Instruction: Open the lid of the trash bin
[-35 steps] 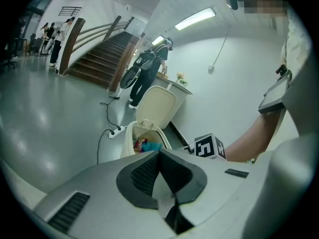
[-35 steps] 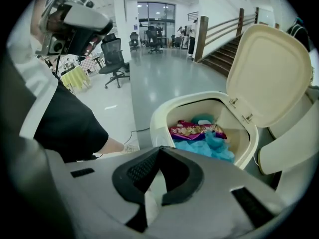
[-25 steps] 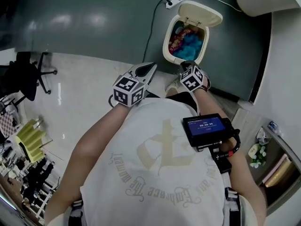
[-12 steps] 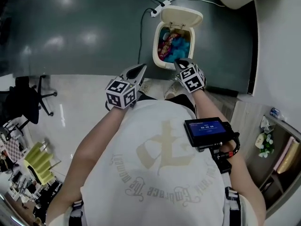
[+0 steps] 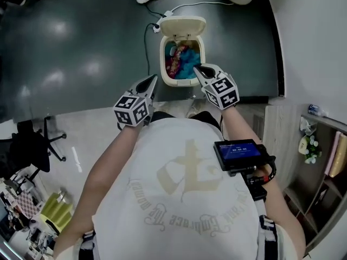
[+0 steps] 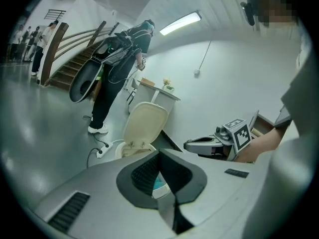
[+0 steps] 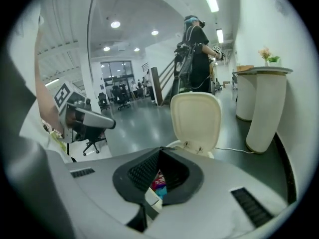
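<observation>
1. The trash bin is sitting smaller and nearer the middle of the head view than a second ago. The person seems to be backing away or straightening up, not reaching in.
2. The lid is standing upright on its back hinge, just as it was in both earlier pictures. The mouth is showing blue and pink rubbish.
3. The bin is resting on the dark floor, close to that floor's edge where it meets the pale floor. A power strip is lying just behind the bin.
4. The left gripper is hanging in the air with its jaws together and nothing between them. It is keeping well short of the bin's left side.
5. The right gripper is also closed on nothing. It is overlapping the near right rim in the head view, and I cannot tell whether it is touching.
6. Judgement: the opening is already looking done, since the lid is holding up unaided. Both tools are looking free to withdraw.
7. Risk, as a guess: a knock against the rim could be tipping the lid forward again.
</observation>
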A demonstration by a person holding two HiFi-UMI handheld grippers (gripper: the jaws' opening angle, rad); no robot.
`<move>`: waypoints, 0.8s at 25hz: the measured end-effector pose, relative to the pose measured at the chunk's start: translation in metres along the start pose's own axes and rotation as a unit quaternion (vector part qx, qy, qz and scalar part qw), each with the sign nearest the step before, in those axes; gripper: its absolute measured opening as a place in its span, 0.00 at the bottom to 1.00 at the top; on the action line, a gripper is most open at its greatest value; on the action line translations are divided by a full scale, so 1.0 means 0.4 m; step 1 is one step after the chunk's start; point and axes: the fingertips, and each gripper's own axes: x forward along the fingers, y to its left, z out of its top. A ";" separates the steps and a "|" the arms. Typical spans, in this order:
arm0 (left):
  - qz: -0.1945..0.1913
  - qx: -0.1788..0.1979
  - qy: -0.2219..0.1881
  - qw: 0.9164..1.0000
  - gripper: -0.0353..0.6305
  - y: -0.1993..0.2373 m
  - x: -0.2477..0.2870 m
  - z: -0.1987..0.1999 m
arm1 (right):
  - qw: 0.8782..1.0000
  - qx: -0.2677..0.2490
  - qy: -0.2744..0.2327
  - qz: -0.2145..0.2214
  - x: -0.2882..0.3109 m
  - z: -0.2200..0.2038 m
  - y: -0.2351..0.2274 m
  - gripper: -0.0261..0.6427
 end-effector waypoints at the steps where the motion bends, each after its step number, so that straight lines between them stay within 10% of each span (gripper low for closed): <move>1: -0.002 0.001 0.000 1.000 0.07 -0.001 0.003 0.006 | 1.000 0.005 -0.011 0.001 -0.012 0.015 0.000 0.04; 20: -0.081 0.057 0.012 0.995 0.07 -0.110 0.100 0.084 | 0.990 0.061 -0.121 -0.030 -0.191 0.091 -0.049 0.04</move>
